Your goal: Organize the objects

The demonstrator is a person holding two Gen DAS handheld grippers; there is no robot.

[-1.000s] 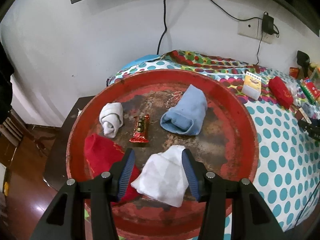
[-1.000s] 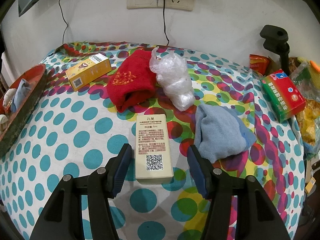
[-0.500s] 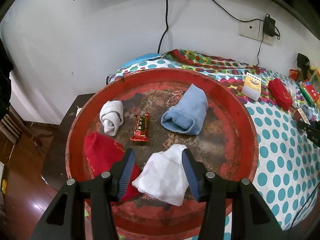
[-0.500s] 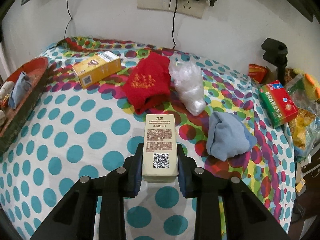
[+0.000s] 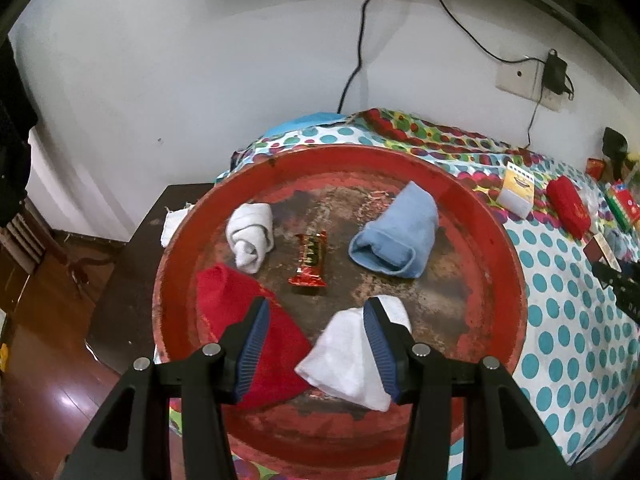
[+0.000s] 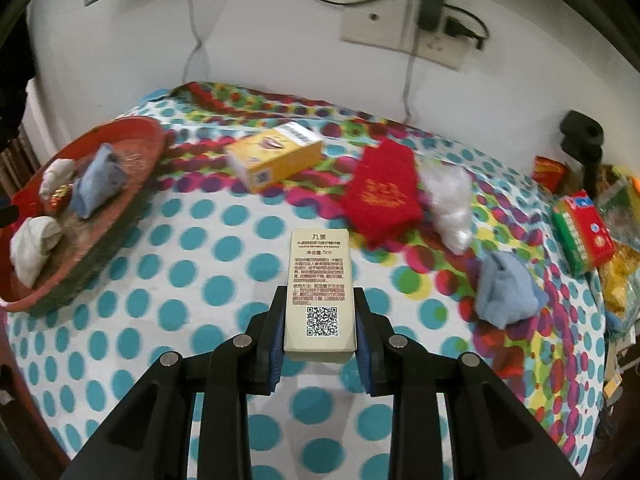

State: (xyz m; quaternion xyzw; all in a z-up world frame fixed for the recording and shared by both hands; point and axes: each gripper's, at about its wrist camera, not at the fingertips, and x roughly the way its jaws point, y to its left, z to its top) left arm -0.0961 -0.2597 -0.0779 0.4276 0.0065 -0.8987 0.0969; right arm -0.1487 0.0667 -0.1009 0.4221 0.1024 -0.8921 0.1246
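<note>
Two grippers were in view. Right gripper point(image 6: 319, 326) clamped the cream box point(image 6: 320, 292) above the dotted bedspread point(image 6: 224, 280); left gripper point(image 5: 316, 344) hung released over the red tray point(image 5: 496, 280), white cloth point(image 5: 348, 364) at 3 o'clock.

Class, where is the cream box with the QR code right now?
The cream box is clamped in the right gripper, centre of the right wrist view, above the dotted cloth.

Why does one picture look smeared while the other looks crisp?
Right wrist view: the tablecloth and yellow box are motion-blurred, yet the cream box held in the jaws stays sharp. Left wrist view: the red tray is crisp; fisheye bends both.
</note>
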